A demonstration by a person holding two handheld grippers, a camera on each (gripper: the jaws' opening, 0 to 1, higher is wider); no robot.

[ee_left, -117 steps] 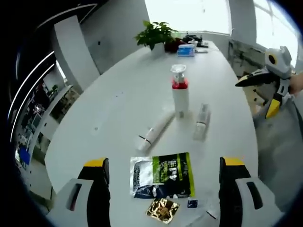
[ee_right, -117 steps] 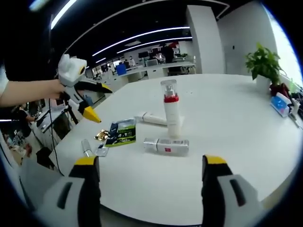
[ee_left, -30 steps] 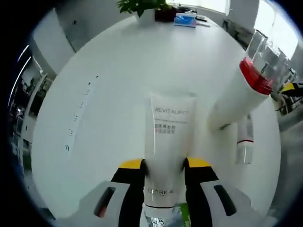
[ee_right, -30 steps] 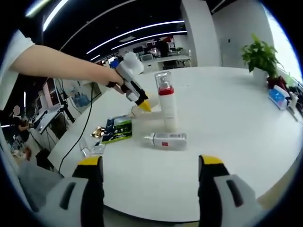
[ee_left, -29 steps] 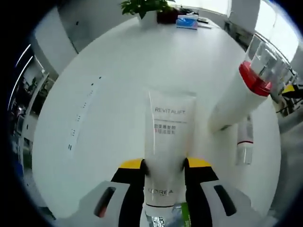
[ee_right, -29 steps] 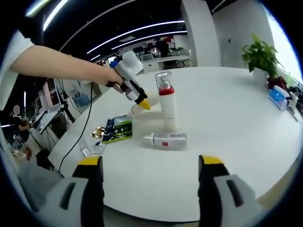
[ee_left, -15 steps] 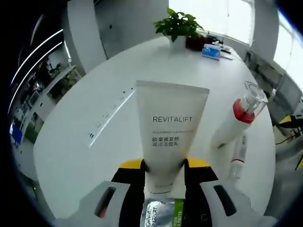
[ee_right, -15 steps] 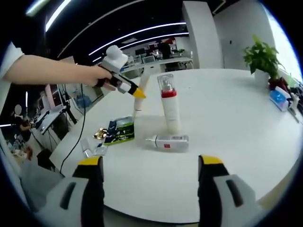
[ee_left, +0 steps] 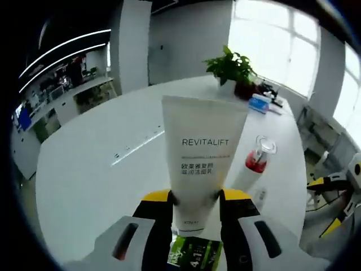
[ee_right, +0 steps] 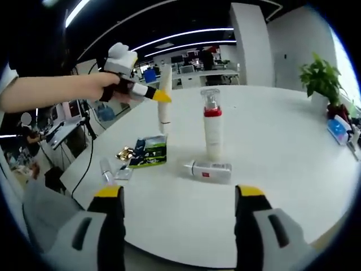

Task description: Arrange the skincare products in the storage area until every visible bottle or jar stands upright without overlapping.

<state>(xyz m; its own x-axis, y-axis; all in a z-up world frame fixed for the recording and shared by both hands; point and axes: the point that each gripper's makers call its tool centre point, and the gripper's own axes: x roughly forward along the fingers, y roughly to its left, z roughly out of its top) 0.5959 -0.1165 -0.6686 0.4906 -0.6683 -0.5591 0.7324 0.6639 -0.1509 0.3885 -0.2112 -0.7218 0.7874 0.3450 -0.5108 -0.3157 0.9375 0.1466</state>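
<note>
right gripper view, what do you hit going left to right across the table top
small silver tube lying flat → crumpled gold foil wrapper → green and black sachet → white tube held upright in the left gripper → clear bottle with a red label lying on its side → potted green plant

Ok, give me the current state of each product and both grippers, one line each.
REVITALIFT tube: clamped in the left gripper, lifted off the table, upright.
Pump bottle: standing upright, red collar.
Small bottle: lying on its side by the pump bottle.
Sachet: lying flat.
Left gripper: shut on the tube.
Right gripper: open, empty.
</note>
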